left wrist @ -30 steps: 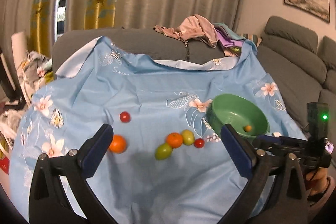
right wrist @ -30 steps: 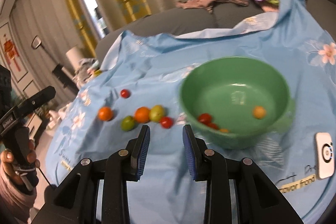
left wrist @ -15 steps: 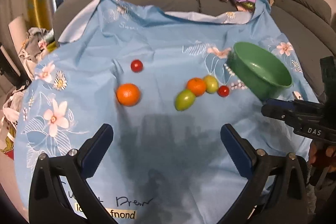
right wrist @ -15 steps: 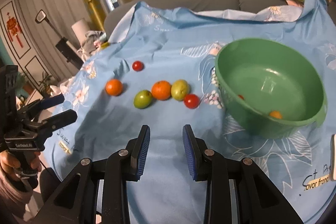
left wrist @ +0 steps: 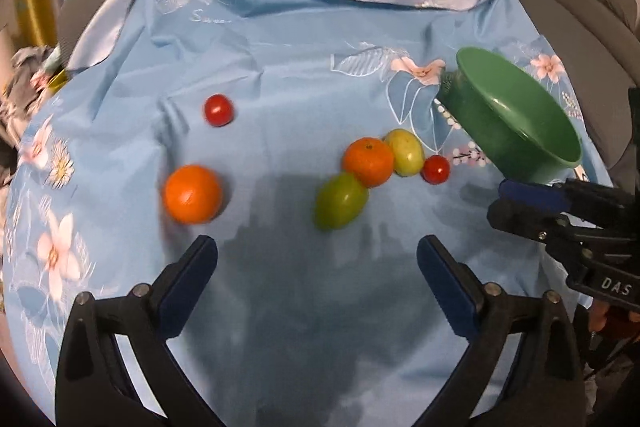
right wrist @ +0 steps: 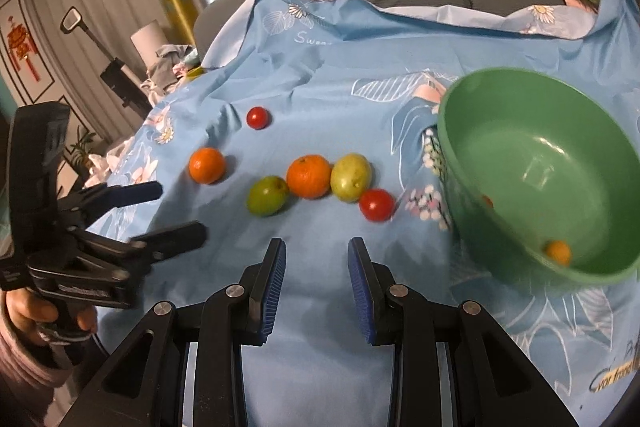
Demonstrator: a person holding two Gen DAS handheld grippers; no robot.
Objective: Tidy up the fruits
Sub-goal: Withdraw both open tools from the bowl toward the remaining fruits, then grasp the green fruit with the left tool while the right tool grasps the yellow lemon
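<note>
Blue flowered cloth [left wrist: 304, 39], six fruits loose on it, green bowl [right wrist: 472, 131] at the right.

I am in the approach step: my left gripper [left wrist: 316, 259] hangs wide open and empty over the cloth before the green fruit [left wrist: 340, 202]; my right gripper [right wrist: 316, 259] is nearly closed and holds nothing. I judge that next I must lower the left jaws around one fruit, probably the lone orange [left wrist: 193, 194], without pushing its neighbours.
</note>
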